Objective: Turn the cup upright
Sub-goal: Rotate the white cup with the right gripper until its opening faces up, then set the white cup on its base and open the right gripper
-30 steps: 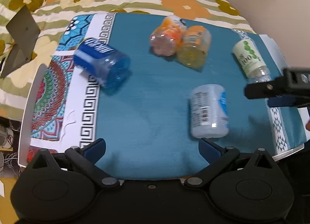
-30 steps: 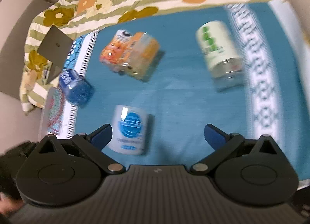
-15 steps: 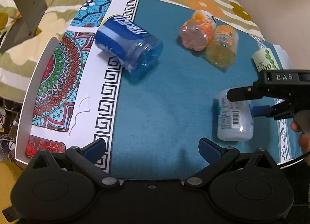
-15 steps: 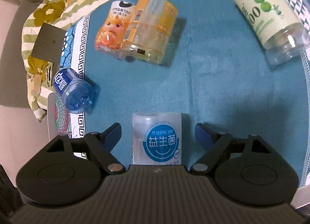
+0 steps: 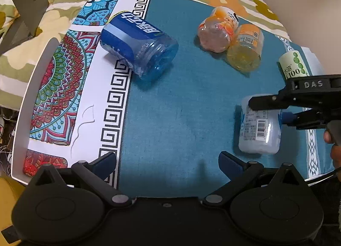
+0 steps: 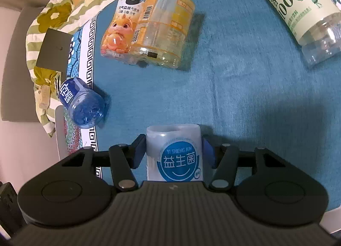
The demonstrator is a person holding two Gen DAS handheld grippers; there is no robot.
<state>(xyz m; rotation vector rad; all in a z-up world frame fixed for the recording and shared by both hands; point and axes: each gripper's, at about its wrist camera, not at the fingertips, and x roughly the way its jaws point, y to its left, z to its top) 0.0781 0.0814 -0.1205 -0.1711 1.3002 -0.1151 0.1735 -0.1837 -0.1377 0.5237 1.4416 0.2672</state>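
Observation:
A white cup with a round blue label (image 6: 173,156) lies on its side on the teal cloth (image 6: 245,88). My right gripper (image 6: 173,146) is shut on it, one blue pad on each side. In the left wrist view the same cup (image 5: 259,126) lies at the right, with the right gripper (image 5: 275,107) clamped across it from the right. My left gripper (image 5: 167,161) is open and empty, low over the cloth's near edge, left of the cup.
A blue cup (image 5: 138,43) lies on its side at the cloth's left border. A pink cup (image 5: 217,29) and an orange cup (image 5: 246,51) lie together at the back. A green-dotted cup (image 6: 298,9) lies at the right. A striped flowered blanket (image 5: 64,7) surrounds the mat.
My right gripper moved forward over the white cup and closed its fingers on its sides. The left wrist view shifted slightly nearer the mat.

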